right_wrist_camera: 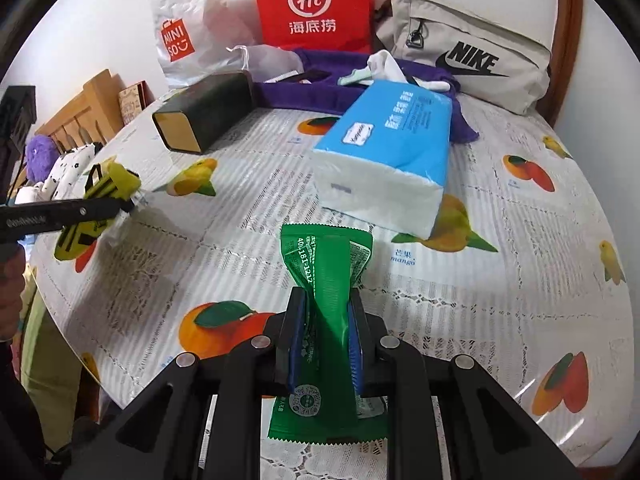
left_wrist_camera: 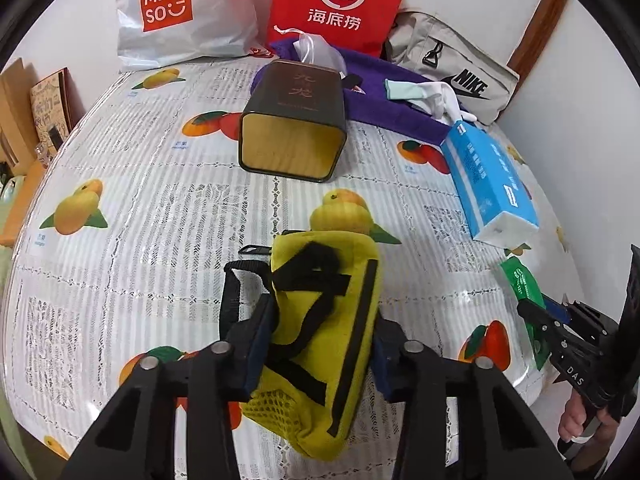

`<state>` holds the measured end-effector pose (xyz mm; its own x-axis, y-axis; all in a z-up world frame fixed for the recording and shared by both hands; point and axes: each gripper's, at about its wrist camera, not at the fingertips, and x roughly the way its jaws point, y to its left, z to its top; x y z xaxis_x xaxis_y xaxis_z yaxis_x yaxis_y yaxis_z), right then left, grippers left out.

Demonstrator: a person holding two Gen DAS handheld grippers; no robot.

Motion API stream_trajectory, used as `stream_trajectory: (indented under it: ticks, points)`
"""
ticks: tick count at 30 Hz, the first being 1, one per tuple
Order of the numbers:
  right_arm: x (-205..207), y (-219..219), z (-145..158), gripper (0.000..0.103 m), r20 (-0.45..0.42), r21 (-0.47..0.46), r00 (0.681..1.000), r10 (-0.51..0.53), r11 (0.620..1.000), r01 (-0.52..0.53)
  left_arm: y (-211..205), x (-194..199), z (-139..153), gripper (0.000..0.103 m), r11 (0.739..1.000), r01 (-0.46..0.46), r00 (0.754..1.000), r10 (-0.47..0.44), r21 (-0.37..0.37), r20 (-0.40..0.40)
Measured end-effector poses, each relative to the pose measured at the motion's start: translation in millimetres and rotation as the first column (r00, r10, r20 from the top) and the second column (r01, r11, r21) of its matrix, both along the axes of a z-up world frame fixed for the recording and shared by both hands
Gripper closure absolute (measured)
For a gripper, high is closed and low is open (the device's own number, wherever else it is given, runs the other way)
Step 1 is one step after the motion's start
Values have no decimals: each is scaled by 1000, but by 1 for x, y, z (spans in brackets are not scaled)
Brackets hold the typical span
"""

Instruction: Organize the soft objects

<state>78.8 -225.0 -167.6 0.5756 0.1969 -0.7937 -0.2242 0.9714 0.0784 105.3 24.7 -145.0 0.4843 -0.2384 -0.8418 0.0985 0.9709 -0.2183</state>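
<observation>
**Both claws gripping soft things over the fruit-print worktop**

Left claw: angled steeply down toward the worktop, jaws part-way in and pressed against both sides of a yellow pouch with black straps and a mesh pocket. Pouch upright between the blue pads, its upper end toward the far side. From the right wrist view, same pouch seen at the left edge, clamped in the black claw near the worktop's rim.

Right claw: also tilted steeply down, jaws nearly closed and pinching a green packet at its middle, foil twisted and squeezed narrow between the pads. Packet's serrated top pointing away, bottom end hanging below the fingers. In the left wrist view, right claw at the far right with the green packet in it, a bare hand on the handle below.

Beyond on the worktop: a blue tissue pack just past the green packet, a dark tin lying on its side with its opening facing the camera, a purple cloth, a grey bag, a red paper bag and a white shopping bag against the wall.
</observation>
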Motion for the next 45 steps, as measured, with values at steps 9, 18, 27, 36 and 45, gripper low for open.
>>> stream_trajectory:
  ticks: [9, 18, 27, 36, 45]
  points:
    - [1, 0, 4, 83, -4, -16, 1000, 6, 1000, -6, 4, 3, -2, 86, 999, 9, 1000, -10, -32, -20]
    - [0, 1, 9, 83, -9, -22, 1000, 9, 1000, -10, 5, 5, 10, 95, 999, 24, 1000, -23, -28, 4]
    - [3, -2, 38, 83, 31, 15, 999, 37, 999, -37, 1, 13, 44, 95, 998, 36, 998, -33, -47, 55]
    - [53, -6, 86, 83, 125, 29, 991, 44, 998, -48, -3, 68, 81, 95, 999, 42, 994, -38, -35, 101]
    - [139, -14, 103, 83, 159, 15, 987, 35, 999, -38, -23, 154, 96, 95, 996, 83, 992, -80, -31, 100]
